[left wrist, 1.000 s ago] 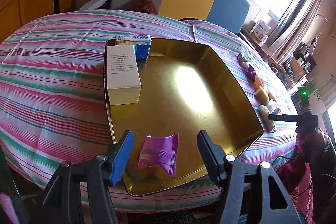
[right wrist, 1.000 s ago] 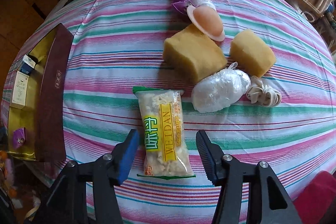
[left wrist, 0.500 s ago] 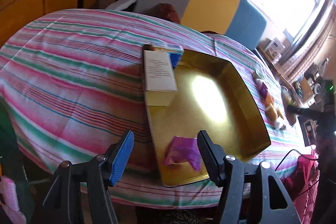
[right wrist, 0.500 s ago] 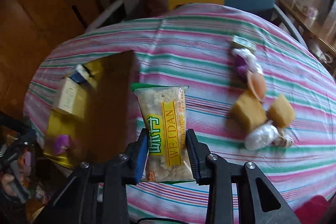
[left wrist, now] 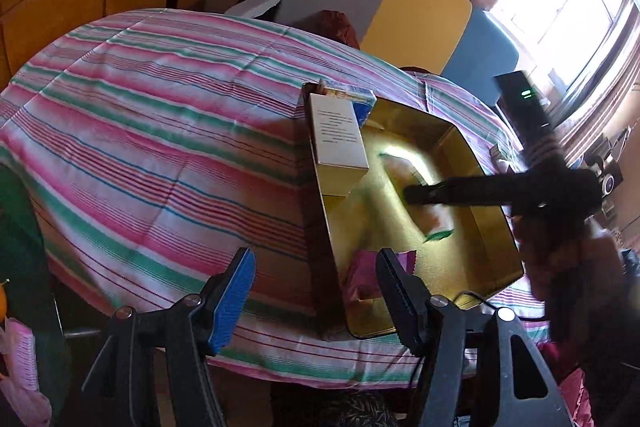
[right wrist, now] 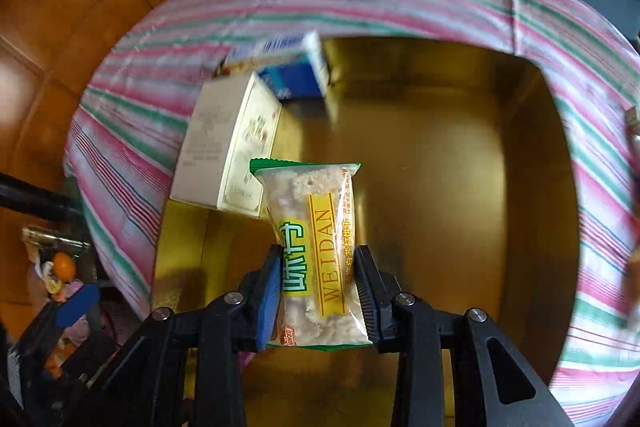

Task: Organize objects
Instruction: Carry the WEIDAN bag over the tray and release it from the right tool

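Between the pads of our right gripper (right wrist: 316, 297) we hold the snack packet (right wrist: 316, 247), a clear wrapper with a yellow band reading WEIDAN, clamped across its lower half; these jaws have just been closing and now stand narrow on the packet. We hold the packet above the floor of the gold tin (right wrist: 460, 155), our landmark, near the tin's middle. Inside the tin, against its left wall, lies the cream box (right wrist: 224, 147), and the blue carton (right wrist: 296, 71) sits in the far left corner, touching the cream box. Our left gripper (left wrist: 316, 295) hangs with its jaws wide apart and nothing between the pads, over the tin's near left edge. A purple wrapper (left wrist: 362, 277) lies in the tin's near end, partly behind one left finger. The tin rests on the striped tablecloth (left wrist: 152, 147).
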`<state>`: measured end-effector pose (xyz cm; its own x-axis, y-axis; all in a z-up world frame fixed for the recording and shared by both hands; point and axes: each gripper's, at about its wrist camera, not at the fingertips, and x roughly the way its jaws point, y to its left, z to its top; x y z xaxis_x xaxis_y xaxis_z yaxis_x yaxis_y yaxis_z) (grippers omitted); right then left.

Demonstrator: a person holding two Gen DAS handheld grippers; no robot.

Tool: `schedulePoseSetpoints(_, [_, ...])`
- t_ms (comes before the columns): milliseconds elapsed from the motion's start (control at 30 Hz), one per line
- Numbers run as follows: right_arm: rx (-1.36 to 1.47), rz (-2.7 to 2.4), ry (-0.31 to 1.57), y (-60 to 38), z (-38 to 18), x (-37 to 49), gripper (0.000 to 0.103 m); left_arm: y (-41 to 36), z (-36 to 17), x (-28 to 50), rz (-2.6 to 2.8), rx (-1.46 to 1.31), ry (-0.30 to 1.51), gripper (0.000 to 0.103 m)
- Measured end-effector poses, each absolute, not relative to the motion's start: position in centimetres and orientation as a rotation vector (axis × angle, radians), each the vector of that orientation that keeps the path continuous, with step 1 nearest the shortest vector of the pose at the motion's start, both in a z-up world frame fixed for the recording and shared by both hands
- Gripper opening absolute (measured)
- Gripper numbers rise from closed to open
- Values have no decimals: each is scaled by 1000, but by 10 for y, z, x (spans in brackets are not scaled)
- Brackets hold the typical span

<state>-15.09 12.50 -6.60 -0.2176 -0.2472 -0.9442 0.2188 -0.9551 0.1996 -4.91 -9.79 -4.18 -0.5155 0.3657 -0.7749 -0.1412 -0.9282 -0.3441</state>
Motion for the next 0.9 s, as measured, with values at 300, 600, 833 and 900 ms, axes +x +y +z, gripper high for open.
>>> schedulePoseSetpoints(300, [1817,-2193,91,94,-89,-142,37,-103,-51,-50,2435,-1370,-397,63])
schedulePoseSetpoints(600, [1768,-2082,81,83,-90,-125,48,-100,-48,-47,2451,-1366,-376,64])
schedulePoseSetpoints(833, [1695,-2057,0,97,-84,-114,62,-92,-41,-45,2475,-1358,-314,64])
schedulePoseSetpoints(900, [1658,-2089,-28,105,-75,-108,66,-89,-38,-44,2495,-1355,-281,64])
